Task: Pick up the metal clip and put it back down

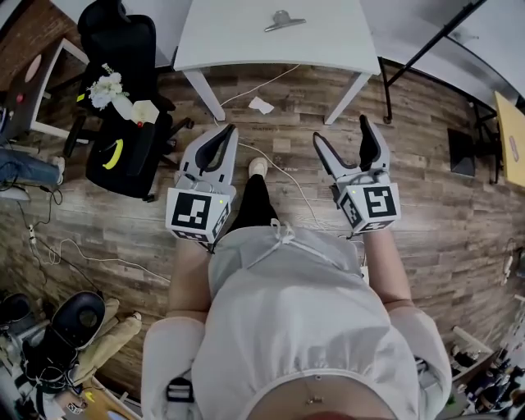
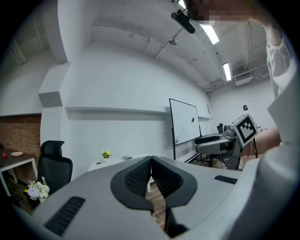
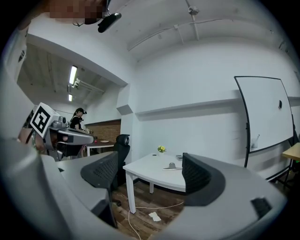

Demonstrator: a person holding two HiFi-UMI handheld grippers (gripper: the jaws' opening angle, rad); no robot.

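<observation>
White table point(image 1: 238, 33) stands well ahead of both grippers. The right gripper point(image 1: 342, 133) gapes wide and empty; the left gripper point(image 1: 223, 135) is pressed closed on nothing. On the table, toward its far edge, lies the metal clip point(image 1: 284, 20) — probably light, stiff and slick, best pinched across its raised handles.

1. The metal clip point(image 1: 284, 20) lies on the table point(image 1: 238, 45).
2. An office chair point(image 1: 123, 123) stands left of the table.
3. A paper scrap point(image 1: 261, 105) lies on the floor point(image 1: 426, 213) just before the table, between its legs.
4. The left gripper point(image 1: 227, 131) and the right gripper point(image 1: 341, 130) hang before the table, side by side.
</observation>
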